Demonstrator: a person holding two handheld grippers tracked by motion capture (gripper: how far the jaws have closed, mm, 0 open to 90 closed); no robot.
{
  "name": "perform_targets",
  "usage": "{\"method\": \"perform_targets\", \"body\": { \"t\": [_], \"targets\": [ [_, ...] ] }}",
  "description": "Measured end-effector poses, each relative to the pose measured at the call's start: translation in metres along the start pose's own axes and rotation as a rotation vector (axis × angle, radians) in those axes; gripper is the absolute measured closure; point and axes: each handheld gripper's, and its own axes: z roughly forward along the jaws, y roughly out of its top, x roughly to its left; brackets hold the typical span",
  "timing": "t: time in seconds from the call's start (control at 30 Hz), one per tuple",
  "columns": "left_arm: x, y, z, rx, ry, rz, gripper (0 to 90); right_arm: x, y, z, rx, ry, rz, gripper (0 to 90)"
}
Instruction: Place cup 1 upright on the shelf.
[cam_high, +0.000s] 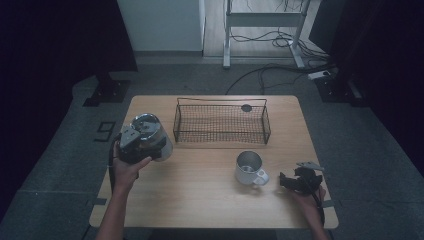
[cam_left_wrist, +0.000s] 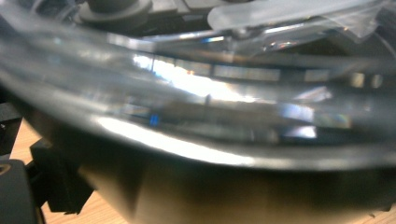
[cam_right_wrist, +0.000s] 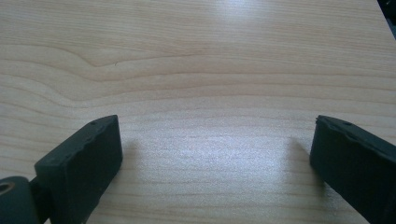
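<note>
The left claw (cam_high: 142, 142) is gripping a clear glass jar with a dark base (cam_high: 149, 136), holding it up over the left side of the wooden tabletop (cam_high: 200, 200), just left of the wire basket (cam_high: 221, 121). In the left gripper view that jar (cam_left_wrist: 196, 93) is sitting pressed right up against the lens, blurred glass above a dark band, with the jaws clamped on it. Over on the right, the right claw (cam_high: 292, 181) is resting low by the tabletop's right edge, jaws spread wide with nothing but bare wood between them. A metal mug (cam_high: 250, 168) is standing upright just beside it, handle pointing toward that claw.
</note>
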Motion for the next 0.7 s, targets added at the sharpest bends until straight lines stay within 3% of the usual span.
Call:
{"method": "perform_targets", "body": {
  "t": [0.7],
  "targets": [
    [-0.005, 0.016, 0.003, -0.010, -0.021, -0.003, 4.4, 0.000, 0.000, 0.000, 0.000, 0.000, 0.000, 2.4]
  ]
}}
